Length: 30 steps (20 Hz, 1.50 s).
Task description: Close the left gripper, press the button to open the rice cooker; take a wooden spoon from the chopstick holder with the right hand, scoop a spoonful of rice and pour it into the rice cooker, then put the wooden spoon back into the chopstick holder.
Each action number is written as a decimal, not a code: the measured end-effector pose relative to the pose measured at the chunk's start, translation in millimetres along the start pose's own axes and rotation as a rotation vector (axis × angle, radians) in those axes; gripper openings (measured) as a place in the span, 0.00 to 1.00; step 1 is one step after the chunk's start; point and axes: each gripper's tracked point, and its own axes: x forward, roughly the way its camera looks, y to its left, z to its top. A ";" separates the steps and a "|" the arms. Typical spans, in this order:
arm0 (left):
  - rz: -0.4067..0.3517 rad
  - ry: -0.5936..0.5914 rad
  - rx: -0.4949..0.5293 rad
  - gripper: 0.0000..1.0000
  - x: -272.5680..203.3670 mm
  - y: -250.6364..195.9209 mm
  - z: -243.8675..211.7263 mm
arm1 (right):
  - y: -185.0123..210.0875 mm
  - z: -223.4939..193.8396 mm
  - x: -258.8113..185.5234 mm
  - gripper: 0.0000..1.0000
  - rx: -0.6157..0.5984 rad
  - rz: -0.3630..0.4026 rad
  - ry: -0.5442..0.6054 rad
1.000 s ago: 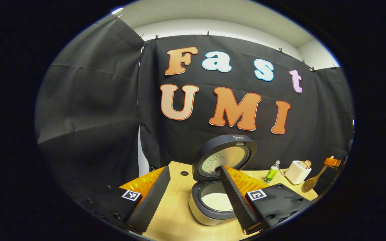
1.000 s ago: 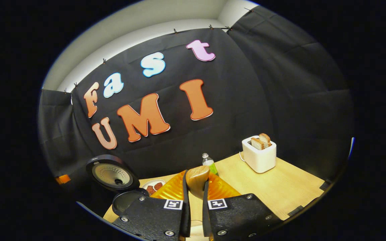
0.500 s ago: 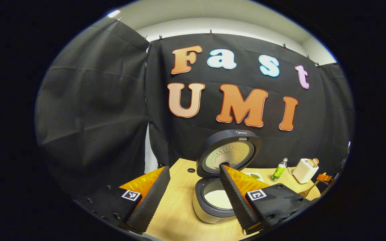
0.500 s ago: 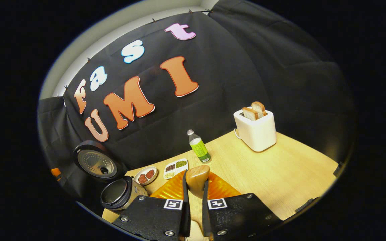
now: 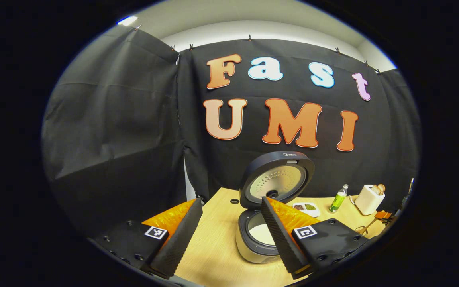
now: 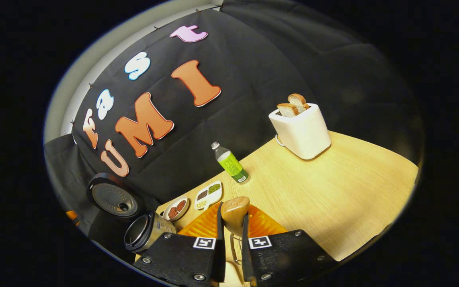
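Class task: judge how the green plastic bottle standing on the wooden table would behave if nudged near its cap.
The green plastic bottle is tall and narrow-based, so it would probably tip. Its round body would likely roll afterwards. It looks small, probably light.

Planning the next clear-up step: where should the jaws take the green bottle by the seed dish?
Take the green bottle across its labelled body, below the narrow neck, coming in level from the open table side nearest the gripper. It stands upright, its round sides suit a side pinch, and the dark cloth wall closes off its far side.
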 end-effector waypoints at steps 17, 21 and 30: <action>-0.058 0.019 -0.017 0.97 22.9 -12.4 7.9 | -14.1 105.2 -80.8 0.94 -0.317 -0.311 -0.120; -0.059 -0.018 0.016 0.99 41.9 -20.9 34.9 | 26.6 140.8 -109.9 0.94 -0.413 -0.338 -0.203; -0.208 -0.079 -0.012 0.97 128.1 -115.0 146.9 | 89.1 151.9 -136.1 0.95 -0.438 -0.273 -0.243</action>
